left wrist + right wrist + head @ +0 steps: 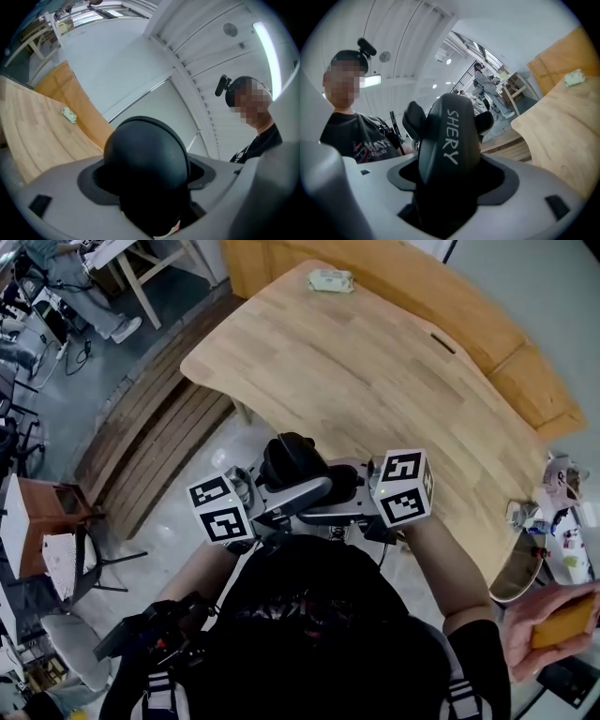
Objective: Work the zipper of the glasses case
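Observation:
A black hard glasses case [295,465] hangs in the air between my two grippers, off the near edge of the wooden table [375,381]. In the right gripper view its lid [449,140], printed with white letters, fills the gap, and my right gripper [447,187] is shut on it. The case's rounded end [145,173] sits between the jaws of my left gripper [147,187], which stand wide around it. In the head view the left gripper [286,493] and right gripper [328,486] face each other. The zipper does not show.
A small pale green packet [330,280] lies at the table's far side. Bottles and clutter [553,493] crowd the right edge. A hand at the lower right holds an orange block [562,620]. Chairs and a floor grating lie to the left.

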`<action>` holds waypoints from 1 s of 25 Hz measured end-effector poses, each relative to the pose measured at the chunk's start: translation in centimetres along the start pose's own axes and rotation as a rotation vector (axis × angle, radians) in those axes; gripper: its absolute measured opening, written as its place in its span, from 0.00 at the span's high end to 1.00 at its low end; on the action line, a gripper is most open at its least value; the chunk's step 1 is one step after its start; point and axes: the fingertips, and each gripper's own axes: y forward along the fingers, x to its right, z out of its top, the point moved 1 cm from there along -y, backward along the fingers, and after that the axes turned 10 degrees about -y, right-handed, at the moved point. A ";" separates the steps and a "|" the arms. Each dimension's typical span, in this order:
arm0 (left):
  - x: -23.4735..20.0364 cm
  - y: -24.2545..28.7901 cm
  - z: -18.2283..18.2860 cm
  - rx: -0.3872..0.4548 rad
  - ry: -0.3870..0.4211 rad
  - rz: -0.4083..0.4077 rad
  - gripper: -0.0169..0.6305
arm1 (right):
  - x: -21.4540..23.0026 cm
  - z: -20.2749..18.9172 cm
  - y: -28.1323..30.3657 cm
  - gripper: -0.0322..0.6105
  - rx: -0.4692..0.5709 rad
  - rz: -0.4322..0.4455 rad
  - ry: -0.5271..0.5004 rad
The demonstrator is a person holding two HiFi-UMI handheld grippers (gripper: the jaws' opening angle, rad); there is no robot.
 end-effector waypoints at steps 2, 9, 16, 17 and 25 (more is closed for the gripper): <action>0.0 -0.3 0.1 0.004 -0.017 -0.006 0.39 | 0.0 -0.3 0.6 0.42 -0.040 -0.025 -0.020; -0.7 -0.7 1.9 0.094 -0.095 -0.022 0.39 | 0.2 1.0 0.8 0.41 -0.002 -0.019 0.016; -1.3 -3.3 7.3 0.358 -0.375 -0.171 0.39 | -0.1 4.9 -3.7 0.41 0.366 0.024 0.043; -1.3 -3.7 8.1 0.393 -0.407 -0.195 0.39 | 0.2 5.3 -4.9 0.41 0.452 0.019 0.069; -0.3 -4.8 11.9 0.496 -0.479 -0.320 0.39 | 0.9 4.3 -6.8 0.63 0.770 0.065 0.288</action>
